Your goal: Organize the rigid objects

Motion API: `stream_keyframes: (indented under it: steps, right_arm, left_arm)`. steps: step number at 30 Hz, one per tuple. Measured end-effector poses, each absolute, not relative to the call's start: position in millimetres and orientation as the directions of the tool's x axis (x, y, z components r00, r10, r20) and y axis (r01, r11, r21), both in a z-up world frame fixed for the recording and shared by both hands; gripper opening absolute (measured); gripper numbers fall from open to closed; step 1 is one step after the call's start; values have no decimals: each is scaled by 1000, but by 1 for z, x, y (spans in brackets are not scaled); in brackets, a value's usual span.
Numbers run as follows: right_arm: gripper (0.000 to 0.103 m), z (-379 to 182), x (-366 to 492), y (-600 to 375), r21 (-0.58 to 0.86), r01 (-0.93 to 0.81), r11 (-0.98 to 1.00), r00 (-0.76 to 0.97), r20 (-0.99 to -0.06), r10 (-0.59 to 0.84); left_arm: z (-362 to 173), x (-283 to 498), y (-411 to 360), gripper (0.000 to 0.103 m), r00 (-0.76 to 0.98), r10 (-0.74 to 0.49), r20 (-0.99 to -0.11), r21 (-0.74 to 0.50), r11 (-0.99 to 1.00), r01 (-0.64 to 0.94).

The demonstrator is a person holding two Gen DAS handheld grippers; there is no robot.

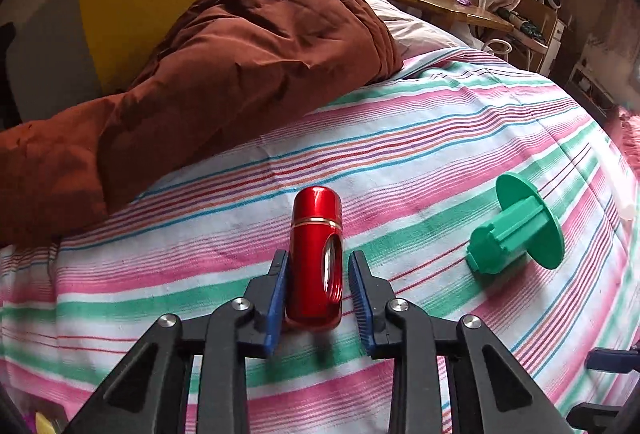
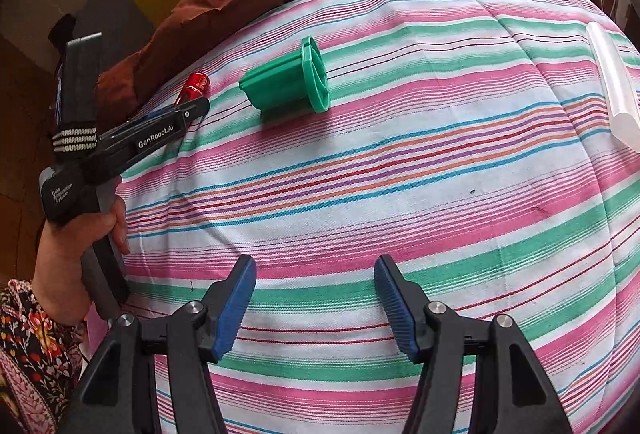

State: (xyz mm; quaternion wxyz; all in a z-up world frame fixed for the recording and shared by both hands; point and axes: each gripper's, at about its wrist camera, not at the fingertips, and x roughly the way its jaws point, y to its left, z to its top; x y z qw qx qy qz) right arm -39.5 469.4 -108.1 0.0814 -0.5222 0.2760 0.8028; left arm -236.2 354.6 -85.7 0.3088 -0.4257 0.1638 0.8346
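The red metal cylinder (image 1: 316,258) lies on the striped bedsheet (image 1: 420,153) between the blue pads of the left tongs (image 1: 318,290); the left pad touches it, while a narrow gap shows at the right pad, so the tongs are not yet clamped. To its right, apart from it, the green plastic spool (image 2: 288,83) lies on its side. The right tongs (image 2: 316,298) hover with jaws apart and empty over the sheet, and a brown quilt (image 1: 224,45) is bunched behind.

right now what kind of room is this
Most likely a bedroom: the objects lie on a bed with a striped sheet, a rumpled brown quilt and a pillow, beside a wooden bedside table and a curtained window.
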Motion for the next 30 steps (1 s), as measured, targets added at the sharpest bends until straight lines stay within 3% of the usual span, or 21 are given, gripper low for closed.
stream_keyframes:
  steps: [11, 13, 15, 16, 21, 25, 30]
  right_arm:
    - [62, -101, -32, 491, 427, -466, -775, -524, -839, -148]
    - [62, -95, -30, 496, 446, -471, -761, -563, -816, -130]
    - [62, -87, -25, 498, 456, -466, -759, -595, -796, -113]
    - [62, -83, -22, 499, 453, -460, -764, -609, -787, -100]
    - [62, -64, -47, 498, 324, -455, -829, -595, -803, 13]
    - [62, -53, -98, 507, 253, -470, -845, -601, -793, 97]
    - [62, -71, -148, 519, 191, -481, -856, -519, -849, 102]
  left_arm:
    - [-88, -193, 324, 26, -480, 398, -782, -54, -811, -583]
    - [-88, -184, 320, 39, -477, 415, -775, -85, -816, -571]
    - [-90, -174, 321, 78, -479, 423, -769, -88, -813, -576]
    - [-92, -168, 326, 89, -484, 405, -776, -59, -810, -583]
    - [-96, -153, 333, 90, -520, 367, -771, 22, -801, -598]
    - [-92, -162, 311, 90, -545, 391, -741, -58, -847, -528]
    - [-93, -172, 290, 90, -536, 441, -720, -172, -862, -478]
